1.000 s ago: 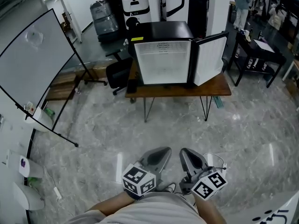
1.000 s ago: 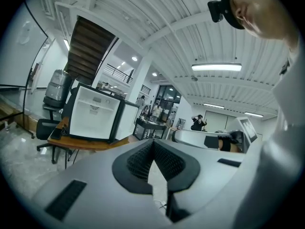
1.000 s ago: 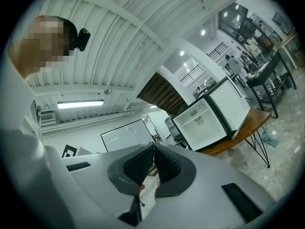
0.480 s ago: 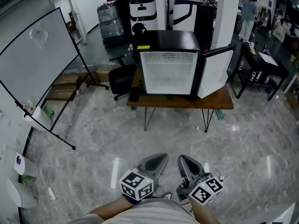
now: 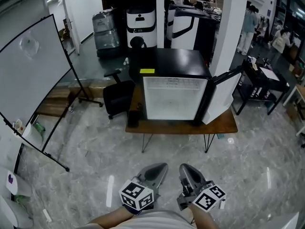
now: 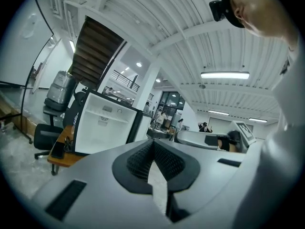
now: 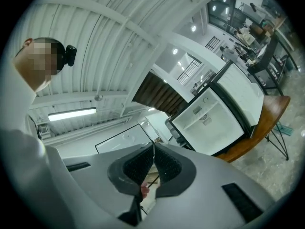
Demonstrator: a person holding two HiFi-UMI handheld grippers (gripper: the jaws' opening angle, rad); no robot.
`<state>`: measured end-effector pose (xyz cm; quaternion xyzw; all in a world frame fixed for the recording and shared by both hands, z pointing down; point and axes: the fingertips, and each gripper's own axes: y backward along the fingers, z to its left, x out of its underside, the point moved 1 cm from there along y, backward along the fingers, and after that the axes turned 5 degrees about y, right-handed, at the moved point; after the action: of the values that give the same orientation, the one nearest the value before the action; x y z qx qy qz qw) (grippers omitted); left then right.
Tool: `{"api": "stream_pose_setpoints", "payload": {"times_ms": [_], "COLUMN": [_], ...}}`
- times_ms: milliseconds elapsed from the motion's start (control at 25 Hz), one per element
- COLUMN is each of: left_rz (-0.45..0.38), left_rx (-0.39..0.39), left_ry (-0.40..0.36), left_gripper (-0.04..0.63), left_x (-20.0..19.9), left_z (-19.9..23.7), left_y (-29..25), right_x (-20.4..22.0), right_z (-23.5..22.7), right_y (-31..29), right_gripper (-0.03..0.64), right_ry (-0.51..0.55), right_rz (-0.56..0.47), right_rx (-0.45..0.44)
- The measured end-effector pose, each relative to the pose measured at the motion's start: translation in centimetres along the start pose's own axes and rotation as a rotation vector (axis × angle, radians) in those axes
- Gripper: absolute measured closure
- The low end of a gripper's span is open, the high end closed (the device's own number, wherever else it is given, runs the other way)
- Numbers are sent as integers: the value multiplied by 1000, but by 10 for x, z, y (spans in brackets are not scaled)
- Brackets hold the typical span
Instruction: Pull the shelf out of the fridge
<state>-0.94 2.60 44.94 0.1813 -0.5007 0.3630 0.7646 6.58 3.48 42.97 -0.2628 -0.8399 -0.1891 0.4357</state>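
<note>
Both shut tight, the left tongs (image 5: 161, 168) and the right tongs (image 5: 186, 170), pads pressed together, nothing gripped. Carried low and side by side, close to the body, pointing ahead over the grey floor (image 5: 95, 147). Moved forward since a moment ago: nearer now to the fridge (image 5: 174, 97), which looks bigger in the head view than before. Still well apart from it, though, with bare floor between. Fridge up on the wooden table (image 5: 228, 126), filling most of the top, door (image 5: 224, 97) swung open out past the right edge. All white inside, with the shelf (image 6: 108, 115) as a thin line across the upper part, still in its place, not pulled out. Small dark thing (image 5: 133, 117) at the left end of the table, too small to name. Black chair (image 5: 116, 97) just beside that left end. So only walking up so far, by the look of it; no touching yet. Most likely next: get right up to the open front, open one pair of tongs, and pinch the front edge of the shelf.
</note>
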Motion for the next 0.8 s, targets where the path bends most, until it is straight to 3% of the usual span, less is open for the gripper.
{"api": "stream_pose_setpoints", "payload": {"times_ms": [360,800], "left_rz": [15,3], "left_rx": [47,34], "left_ry": [-14,11], "left_gripper": [589,589], "left_x": [-55,-89], "left_z": [107,173], "left_y": [-29,-79], "right_x": [-25,-67], "right_z": [-54,-154], "right_y": [-118,-215], "right_gripper": [594,594], "right_ry": [-243,-398], "right_rz": [-161,-252], "right_rx": [-2,29]}}
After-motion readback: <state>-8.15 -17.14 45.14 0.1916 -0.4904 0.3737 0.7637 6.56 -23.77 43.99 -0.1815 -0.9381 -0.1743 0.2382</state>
